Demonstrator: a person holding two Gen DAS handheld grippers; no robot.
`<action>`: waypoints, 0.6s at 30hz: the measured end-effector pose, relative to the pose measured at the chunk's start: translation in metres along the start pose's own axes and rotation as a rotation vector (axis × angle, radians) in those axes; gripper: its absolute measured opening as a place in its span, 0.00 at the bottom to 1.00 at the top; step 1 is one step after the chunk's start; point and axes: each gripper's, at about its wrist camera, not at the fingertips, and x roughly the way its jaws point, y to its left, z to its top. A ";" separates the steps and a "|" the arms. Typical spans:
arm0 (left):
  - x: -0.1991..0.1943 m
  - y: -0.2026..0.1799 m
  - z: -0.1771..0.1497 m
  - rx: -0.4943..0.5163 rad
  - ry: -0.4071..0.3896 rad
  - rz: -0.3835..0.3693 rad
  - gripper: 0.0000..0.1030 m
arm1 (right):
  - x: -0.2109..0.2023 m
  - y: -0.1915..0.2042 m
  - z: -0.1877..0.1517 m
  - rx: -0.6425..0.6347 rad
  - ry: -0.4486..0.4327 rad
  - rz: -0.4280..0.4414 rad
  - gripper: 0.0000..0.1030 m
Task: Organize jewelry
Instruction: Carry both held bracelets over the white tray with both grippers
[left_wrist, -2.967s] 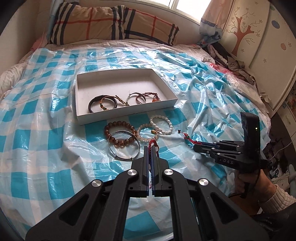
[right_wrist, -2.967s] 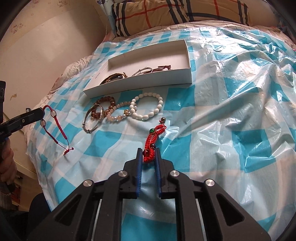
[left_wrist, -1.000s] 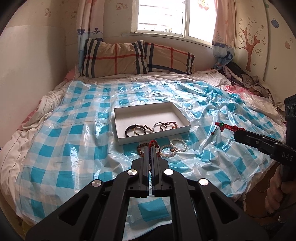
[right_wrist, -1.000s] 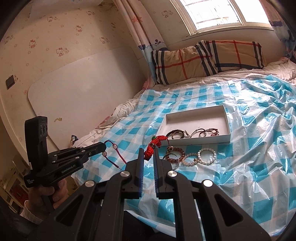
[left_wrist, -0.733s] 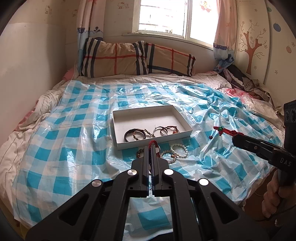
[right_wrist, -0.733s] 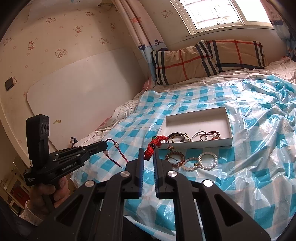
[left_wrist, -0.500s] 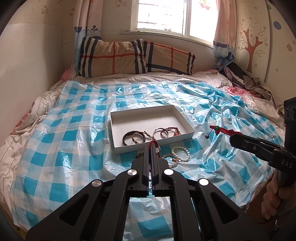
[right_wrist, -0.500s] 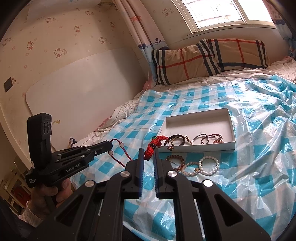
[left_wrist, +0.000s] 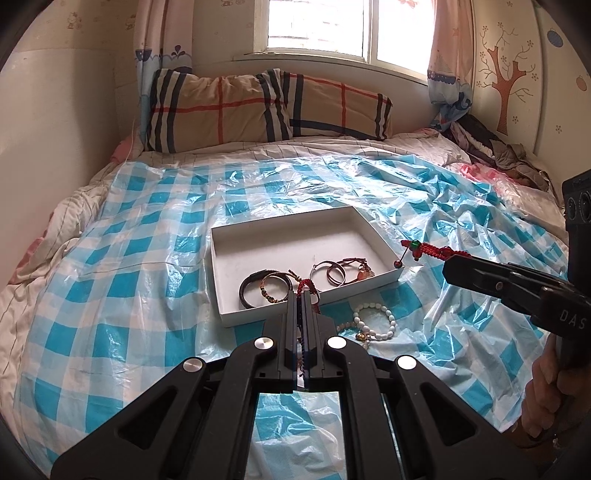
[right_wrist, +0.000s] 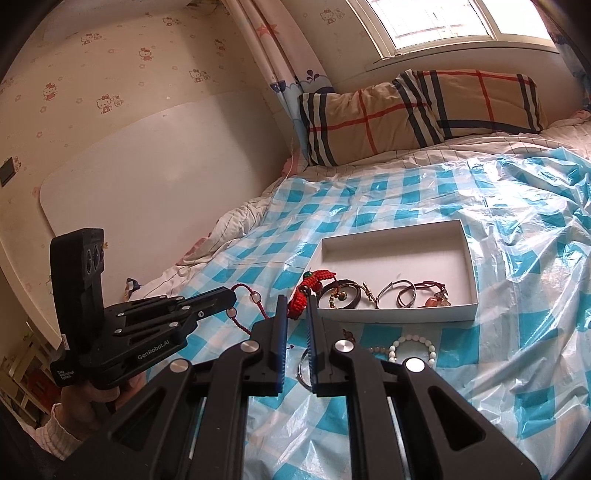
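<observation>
Left gripper (left_wrist: 300, 295): black plastic, matte, silver screw heads; jaws pressed together on a thin red cord bracelet (right_wrist: 246, 300) with clear round beads, which hangs off its tip in the right wrist view. Its side reads "GenRobot.AI" and "Data Acquisition System".

Right gripper (right_wrist: 296, 303): same build, blue ribbed pads; jaws clamped on a thick red woven bracelet (right_wrist: 308, 285), knotted texture, one green bead and one dark red bead at the loose end. Its side reads "DAS" in the left wrist view.

Box (left_wrist: 236, 234): white card, shallow, rectangular, open top, ahead of both grippers on the sheet. Inside, along its near wall: a dark leather band (left_wrist: 258, 286), thin metal rings (left_wrist: 330, 271), and a brown cord piece with an amber stone (left_wrist: 364, 271).

White bead bracelet (left_wrist: 375, 319): oval glossy beads, on the sheet just before the box, right of the left gripper's tip. More beaded pieces beside it, partly hidden by the jaws.

Sheet (left_wrist: 122, 295): thin crinkled plastic, blue-white check, glossy. Pillow (left_wrist: 266, 107) beyond: tan fabric, navy and red plaid.
</observation>
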 end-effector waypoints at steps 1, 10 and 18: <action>0.004 0.000 0.001 0.001 0.000 0.000 0.02 | 0.003 -0.002 0.001 0.000 0.001 0.000 0.10; 0.028 -0.002 0.008 0.014 0.006 -0.003 0.02 | 0.023 -0.015 0.004 0.001 0.014 0.005 0.10; 0.043 -0.005 0.012 0.024 0.007 -0.004 0.02 | 0.036 -0.023 0.008 0.001 0.017 0.010 0.10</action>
